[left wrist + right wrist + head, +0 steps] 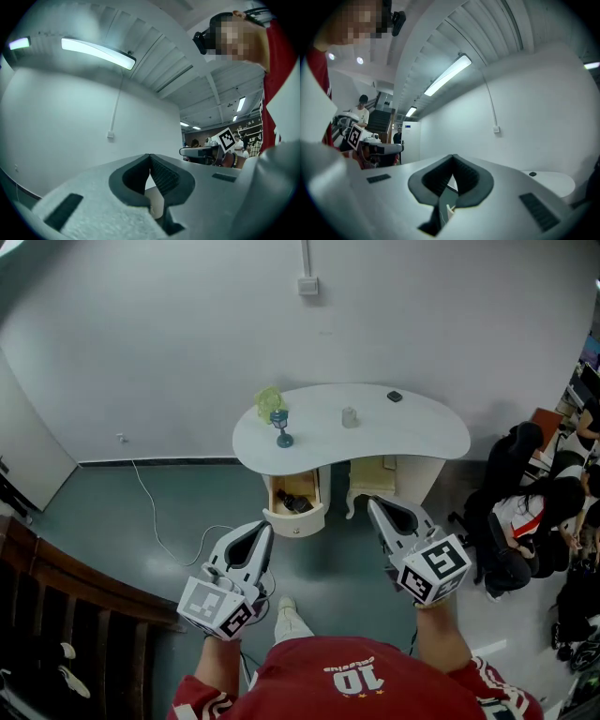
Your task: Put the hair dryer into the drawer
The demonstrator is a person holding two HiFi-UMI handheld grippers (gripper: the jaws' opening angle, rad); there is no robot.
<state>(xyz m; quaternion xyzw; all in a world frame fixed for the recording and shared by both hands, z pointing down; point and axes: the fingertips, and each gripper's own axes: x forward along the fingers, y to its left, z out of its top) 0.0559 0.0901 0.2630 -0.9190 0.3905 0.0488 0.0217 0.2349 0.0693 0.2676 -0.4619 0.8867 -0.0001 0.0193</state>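
Seen from above, the open drawer (295, 519) under the white table (422, 437) has the dark hair dryer (293, 502) lying inside it, which neither gripper view catches. The left gripper (150, 158) and right gripper (453, 158) are held well back from the table, jaws closed tip to tip on nothing, facing bare wall and ceiling lights.

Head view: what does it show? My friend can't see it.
A person in a red shirt holds the left gripper and the right gripper, both shut and empty, before a white table. Its open drawer holds a dark object; a blue goblet stands on top.
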